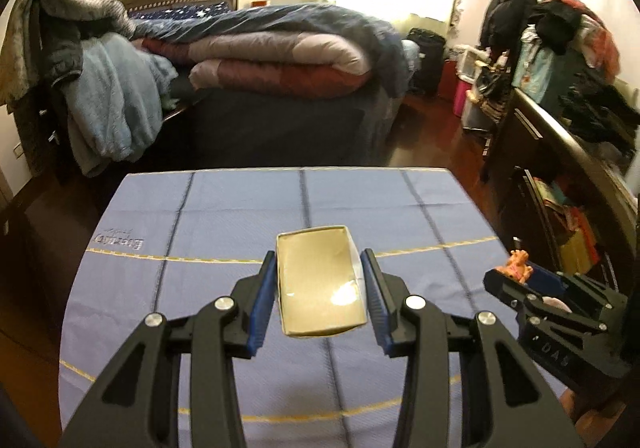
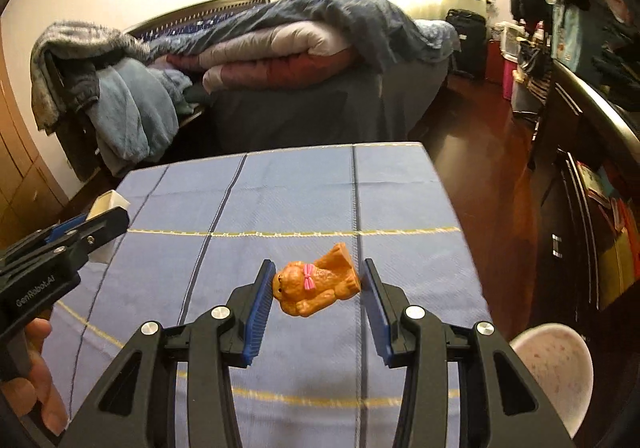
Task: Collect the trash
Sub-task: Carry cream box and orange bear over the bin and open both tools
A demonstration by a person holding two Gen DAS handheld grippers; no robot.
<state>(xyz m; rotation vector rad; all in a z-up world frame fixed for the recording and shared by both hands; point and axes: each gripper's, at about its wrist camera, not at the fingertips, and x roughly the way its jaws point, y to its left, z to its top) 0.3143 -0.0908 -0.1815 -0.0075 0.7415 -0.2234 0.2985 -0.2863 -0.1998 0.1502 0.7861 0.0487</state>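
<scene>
In the left wrist view, we are holding a small open box (image 1: 322, 282) with our left gripper (image 1: 322, 276), its blue pads (image 1: 265, 300) pressing on the box's two sides, so the jaws are standing only as far apart as the box is wide. The box is sitting squarely between the fingers, its pale inside facing the camera, raised above the blue cloth (image 1: 224, 216) that is covering the counter. At the right edge of this view, our right gripper (image 1: 524, 276) is showing with an orange figure at its tip. In the right wrist view, our right gripper (image 2: 318, 280) is clamping an orange bear figurine (image 2: 316, 282) with a pink bow; the figurine is lying sideways between the blue pads (image 2: 258, 312), head against the left pad and base against the right one, above the cloth (image 2: 400, 192). At the left edge, our left gripper (image 2: 100, 226) is carrying the white box (image 2: 110, 202), a hand (image 2: 34, 380) showing under it. A pale bowl (image 2: 556, 368) is peeking in at the lower right, and a bed (image 2: 312, 104) is standing beyond the counter.
</scene>
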